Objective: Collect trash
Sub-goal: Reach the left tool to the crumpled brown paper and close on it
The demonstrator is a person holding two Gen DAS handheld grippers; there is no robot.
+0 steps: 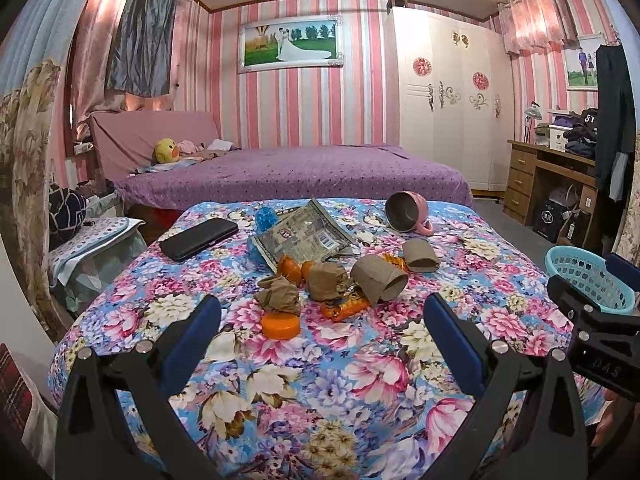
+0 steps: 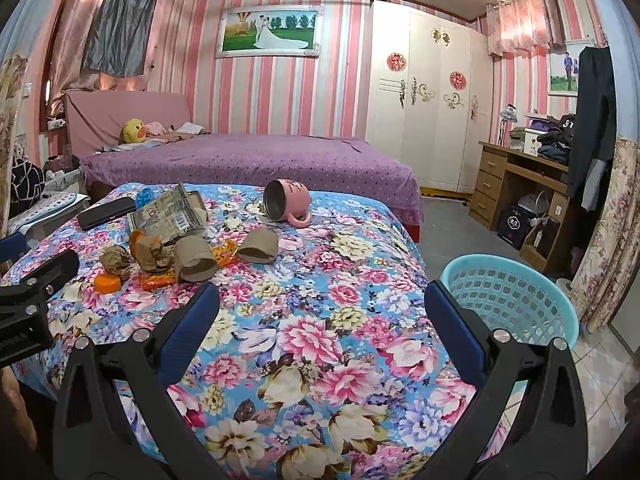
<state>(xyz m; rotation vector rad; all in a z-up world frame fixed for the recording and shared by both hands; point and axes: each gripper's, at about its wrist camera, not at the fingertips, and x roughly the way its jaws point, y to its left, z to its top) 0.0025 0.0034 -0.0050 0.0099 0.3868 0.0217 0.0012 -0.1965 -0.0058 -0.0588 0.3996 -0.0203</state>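
Between the spread blue pads of the left gripper (image 1: pixel 322 322) lies nothing but flowered cloth; its jaws stand wide and hold nothing. The right gripper (image 2: pixel 322 320) is the same, jaws wide and empty, hovering over a bare stretch of the floral-covered bench (image 2: pixel 320 320). Both tools sit low at the near edge, probably so the person can survey the litter before choosing a first piece.

Just beyond the left gripper's jaws, an orange lid (image 1: pixel 280 326) lies flat. Behind it is the trash heap: a crumpled brown paper wad (image 1: pixel 278 296), a second wad (image 1: pixel 326 280), orange snack wrappers (image 1: pixel 344 308), and a cardboard tube (image 1: pixel 378 280) lying on its side, its long axis running away from the camera and to the left, the open end facing the near right. A flattened second tube (image 1: pixel 420 256) rests just to its right, apart from the heap. A silver foil packet (image 1: pixel 304 236) lies flat behind them.

Farther back, a black phone (image 1: pixel 198 238) and a tipped pink mug (image 1: pixel 408 212), mouth turned toward the near left, likely are not trash.

Off the bench's right edge stands a turquoise mesh basket (image 2: pixel 516 300), beside the right gripper, apparently placed there to receive the litter.
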